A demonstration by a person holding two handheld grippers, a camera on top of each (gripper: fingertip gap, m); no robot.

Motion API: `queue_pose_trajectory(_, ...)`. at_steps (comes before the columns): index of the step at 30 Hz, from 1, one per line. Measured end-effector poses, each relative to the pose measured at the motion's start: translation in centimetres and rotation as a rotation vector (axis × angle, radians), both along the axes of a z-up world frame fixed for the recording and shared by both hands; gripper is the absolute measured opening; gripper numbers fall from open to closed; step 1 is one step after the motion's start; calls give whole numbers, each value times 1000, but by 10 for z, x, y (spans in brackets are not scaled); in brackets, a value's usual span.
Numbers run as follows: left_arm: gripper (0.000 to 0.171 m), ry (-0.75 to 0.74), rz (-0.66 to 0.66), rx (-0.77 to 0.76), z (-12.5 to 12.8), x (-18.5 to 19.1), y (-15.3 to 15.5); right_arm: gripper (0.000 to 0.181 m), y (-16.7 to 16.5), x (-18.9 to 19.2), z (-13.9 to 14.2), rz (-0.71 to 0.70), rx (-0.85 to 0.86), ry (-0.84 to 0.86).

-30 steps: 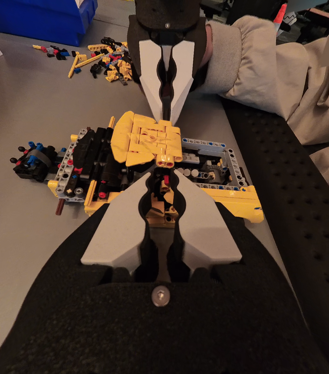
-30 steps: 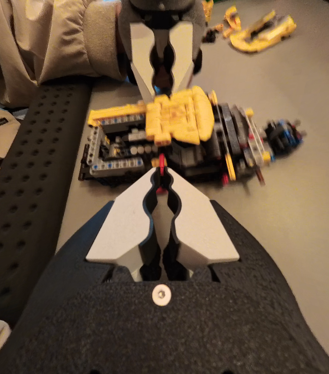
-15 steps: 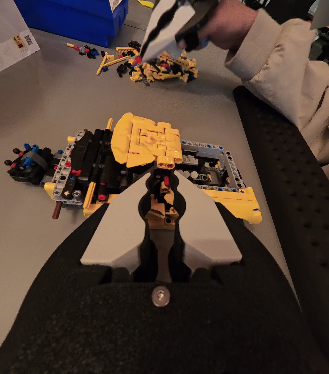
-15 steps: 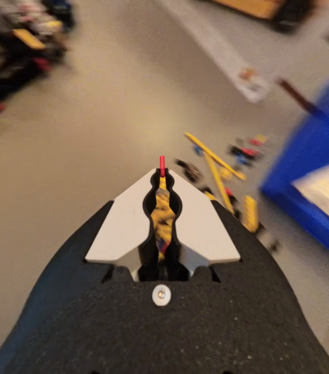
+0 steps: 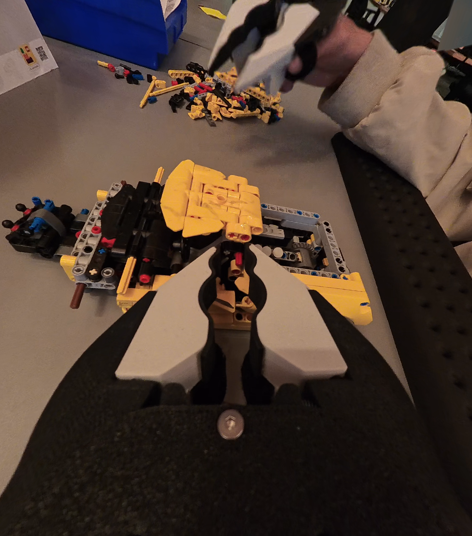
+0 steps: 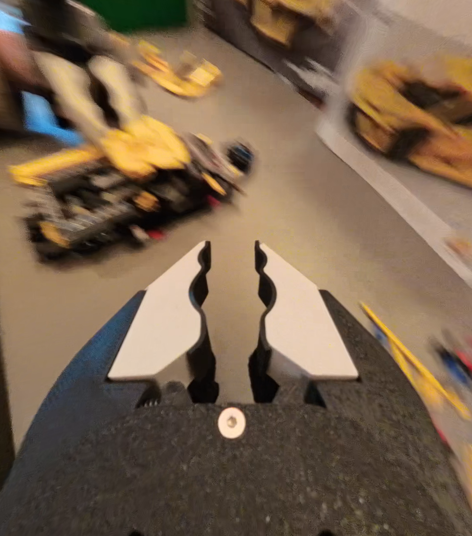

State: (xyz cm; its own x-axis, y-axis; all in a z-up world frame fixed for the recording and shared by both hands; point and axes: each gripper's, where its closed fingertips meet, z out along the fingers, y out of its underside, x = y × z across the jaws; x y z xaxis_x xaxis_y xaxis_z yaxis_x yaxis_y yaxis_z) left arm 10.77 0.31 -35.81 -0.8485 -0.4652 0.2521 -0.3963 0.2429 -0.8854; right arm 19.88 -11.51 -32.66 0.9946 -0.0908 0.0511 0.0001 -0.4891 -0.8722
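In the left wrist view, the left gripper (image 5: 232,249) sits low over the near side of a half-built brick model car (image 5: 188,232) that lies on the grey table (image 5: 40,139). Its two pale fingers are drawn close, with only a narrow gap at the tips, and they reach in just under the car's yellow roof panel (image 5: 211,203); a small red pin (image 5: 238,258) and tan pieces show in the gap between them. Whether the tips actually clamp any part there I cannot tell (the contact point is hidden by the fingers themselves). Farther back, the right gripper (image 5: 229,78) hangs blurred above a pile of loose bricks (image 5: 226,95), held by a hand in a beige sleeve (image 5: 403,121). A blue bin (image 5: 107,26) and a printed sheet (image 5: 2,72) lie beyond at the left, and a black perforated mat (image 5: 432,261) runs along the right.

In the right wrist view, heavily blurred, the right gripper (image 6: 232,246) is spread wide, with bare table showing between its fingers and nothing in them. The model car (image 6: 118,185) lies ahead and to the left, well apart from the tips, with the left gripper (image 6: 107,124) on its far side touching the yellow roof. A printed picture of a yellow car (image 6: 432,130) lies at upper right, and loose bricks (image 6: 432,362) are at the right edge.
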Motion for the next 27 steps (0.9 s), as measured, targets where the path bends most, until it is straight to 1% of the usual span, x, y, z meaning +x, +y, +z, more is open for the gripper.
queue_pose_trajectory(1, 14, 6, -2, -3, 0, 0, 0, 34, 26, -28, 1, 136, 64, 39)
queue_pose_trajectory(2, 14, 11, -4, -6, 0, 0, 0, 31, 46, -52, -1, 237, 85, 105)
queue_pose_trajectory(3, 14, 15, -6, -8, 0, 0, 0, 29, 60, -68, -8, 301, 69, 152)
queue_pose_trajectory(5, 14, 16, -7, -9, 0, 0, 0, 25, 76, -78, -26, 340, 15, 202)
queue_pose_trajectory(7, 14, 13, -5, -7, 0, 0, 0, 25, 79, -77, -37, 351, -13, 225)
queue_pose_trajectory(8, 14, 13, -4, -6, 0, 0, 0, 28, 78, -74, -38, 343, -6, 229)
queue_pose_trajectory(12, 14, 14, -8, -7, 0, -1, -1, 15, 77, -69, -34, 345, 25, 195)
queue_pose_trajectory(15, 14, 18, -11, -10, 0, -2, -1, 16, 77, -69, -41, 360, -7, 222)
queue_pose_trajectory(17, 14, 17, -11, -8, 0, -2, -1, 15, 80, -79, -43, 408, -15, 258)
queue_pose_trajectory(18, 14, 17, -13, -8, 0, -2, -1, 15, 81, -78, -48, 401, -44, 256)
queue_pose_trajectory(20, 14, 19, -12, -10, 0, -2, -1, 15, 82, -79, -49, 415, -53, 265)
queue_pose_trajectory(23, 14, 6, -18, -1, -1, -2, -1, 14, 81, -79, -49, 428, -57, 231)
queue_pose_trajectory(27, 14, -2, -55, 2, -1, -7, -1, 14, 78, -84, -46, 463, -36, 248)
